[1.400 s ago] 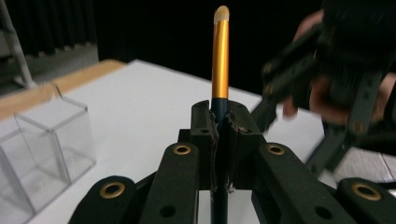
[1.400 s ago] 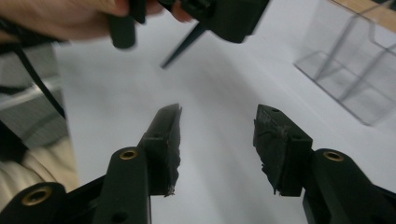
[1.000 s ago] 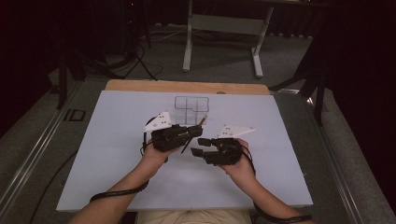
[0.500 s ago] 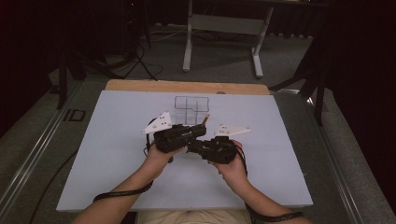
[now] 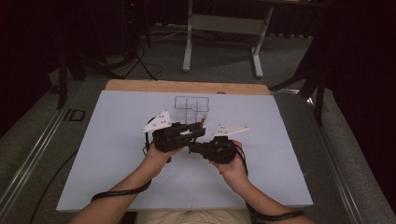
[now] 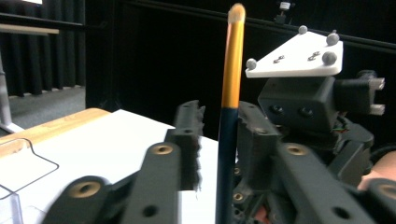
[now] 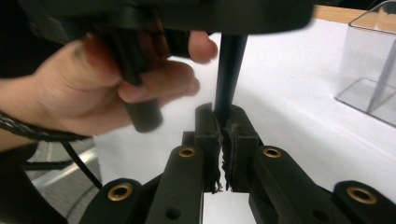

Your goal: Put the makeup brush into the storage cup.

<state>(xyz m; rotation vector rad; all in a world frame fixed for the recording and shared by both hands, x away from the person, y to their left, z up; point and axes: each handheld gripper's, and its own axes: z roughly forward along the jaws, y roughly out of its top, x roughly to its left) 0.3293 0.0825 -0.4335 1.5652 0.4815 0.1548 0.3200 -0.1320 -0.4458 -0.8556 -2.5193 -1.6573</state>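
A thin stick (image 6: 232, 70), dark blue below, gold above and with a tan tip, stands upright between the jaws of my left gripper (image 6: 219, 108). Those jaws are apart, with a gap on one side of the stick. My right gripper (image 7: 223, 112) is shut on the stick's dark lower end (image 7: 229, 70), just under the left hand. In the high view both grippers meet at the middle of the white board: the left gripper (image 5: 198, 132) sits just above the right gripper (image 5: 192, 148), and the stick's tip (image 5: 203, 119) pokes up behind them.
A clear plastic compartment box (image 5: 191, 106) stands on the board (image 5: 116, 140) just beyond the grippers, also seen as the box's edge (image 6: 14, 158) and the box's wall (image 7: 373, 70). A wooden strip borders the board's far side. Dark floor and a table frame lie behind.
The right gripper has moved left to the left gripper and closed on the stick's lower end. The left hand has hardly moved.
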